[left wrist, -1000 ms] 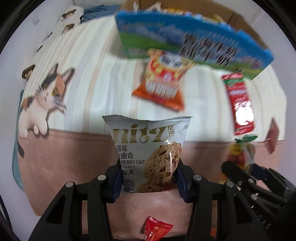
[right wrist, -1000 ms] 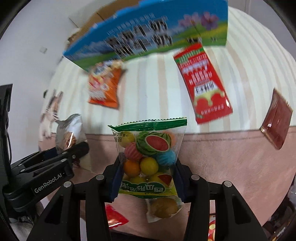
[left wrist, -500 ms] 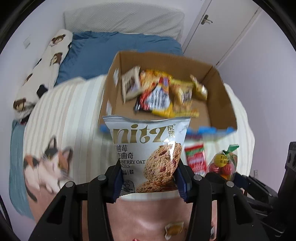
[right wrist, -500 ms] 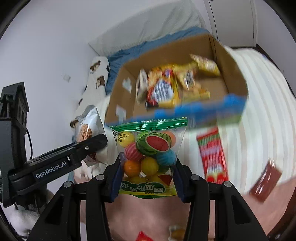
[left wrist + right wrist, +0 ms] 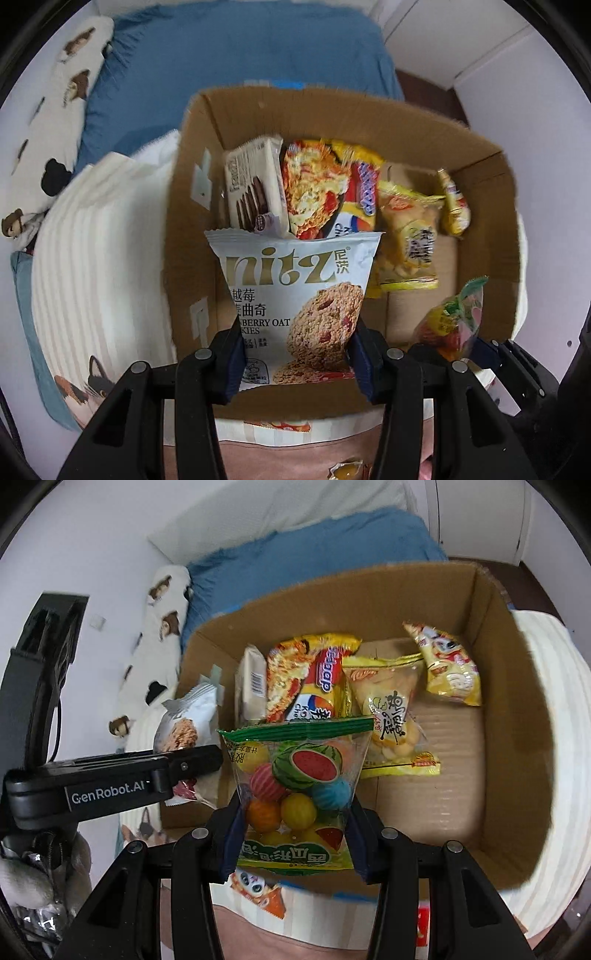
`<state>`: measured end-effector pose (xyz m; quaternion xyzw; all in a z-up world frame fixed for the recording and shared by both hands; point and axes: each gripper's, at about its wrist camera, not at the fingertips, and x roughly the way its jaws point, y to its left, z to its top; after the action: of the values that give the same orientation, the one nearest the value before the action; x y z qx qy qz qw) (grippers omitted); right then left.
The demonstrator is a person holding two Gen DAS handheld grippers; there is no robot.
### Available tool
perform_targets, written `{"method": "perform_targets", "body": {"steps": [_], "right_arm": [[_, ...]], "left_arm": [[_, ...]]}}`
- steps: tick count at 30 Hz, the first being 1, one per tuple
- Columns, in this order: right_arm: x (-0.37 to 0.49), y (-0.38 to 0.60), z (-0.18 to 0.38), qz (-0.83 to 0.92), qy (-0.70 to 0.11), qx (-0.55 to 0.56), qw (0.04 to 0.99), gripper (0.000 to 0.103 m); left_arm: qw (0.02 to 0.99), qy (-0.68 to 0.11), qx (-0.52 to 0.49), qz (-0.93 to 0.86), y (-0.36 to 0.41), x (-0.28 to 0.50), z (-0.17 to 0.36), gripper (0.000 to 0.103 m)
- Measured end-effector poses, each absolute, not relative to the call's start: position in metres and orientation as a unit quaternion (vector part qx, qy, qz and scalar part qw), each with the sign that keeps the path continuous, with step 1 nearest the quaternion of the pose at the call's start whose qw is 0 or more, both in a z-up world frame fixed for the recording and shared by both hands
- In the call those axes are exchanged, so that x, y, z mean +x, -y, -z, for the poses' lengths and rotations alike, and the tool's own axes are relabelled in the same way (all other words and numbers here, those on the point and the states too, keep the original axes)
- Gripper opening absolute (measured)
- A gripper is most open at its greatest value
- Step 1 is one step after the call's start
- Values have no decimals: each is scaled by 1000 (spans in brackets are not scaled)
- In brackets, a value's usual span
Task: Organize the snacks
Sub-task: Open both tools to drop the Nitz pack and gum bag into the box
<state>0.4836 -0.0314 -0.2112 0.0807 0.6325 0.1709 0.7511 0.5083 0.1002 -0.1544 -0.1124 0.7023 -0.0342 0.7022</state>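
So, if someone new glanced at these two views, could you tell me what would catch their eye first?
Probably the white cranberry oat cookie packet clamped upright in the left gripper, and the clear bag of bright fruit-shaped candy balls clamped in the right gripper. Both hang over the open brown cardboard box on the bed, where several yellow and orange snack packets already lie.

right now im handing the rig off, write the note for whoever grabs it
Left gripper: shut on the oat cookie bag, held over the near left part of the cardboard box.
Right gripper: shut on the fruit gum bag, over the box's near edge.
Done: the biscuit pack, noodle packet and two yellow bags lie in the box.
Left: release both bags into the box. A small packet still lies on the bed outside it.
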Motion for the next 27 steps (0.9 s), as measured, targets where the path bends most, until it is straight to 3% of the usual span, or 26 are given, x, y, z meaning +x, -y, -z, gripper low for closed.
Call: {"method": "perform_targets", "body": {"steps": [13, 14, 15, 17, 21, 27], "right_arm": [[506, 19, 277, -163, -703, 48, 690, 52], [508, 18, 281, -158, -713, 41, 682, 57], [509, 16, 284, -151, -720, 31, 677, 75], [510, 15, 285, -141, -722, 9, 677, 97], [511, 13, 281, -138, -719, -9, 681, 97], [514, 22, 267, -121, -706, -18, 697, 97]], "left_arm": [[646, -757, -102, 22, -99, 505, 223, 47], [641, -761, -104, 19, -99, 507, 227, 47], [636, -764, -111, 21, -100, 506, 230, 48], [637, -761, -122, 22, -101, 504, 231, 52], [657, -744, -117, 21, -100, 500, 224, 92], [678, -727, -111, 17, -97, 496, 211, 95]]}}
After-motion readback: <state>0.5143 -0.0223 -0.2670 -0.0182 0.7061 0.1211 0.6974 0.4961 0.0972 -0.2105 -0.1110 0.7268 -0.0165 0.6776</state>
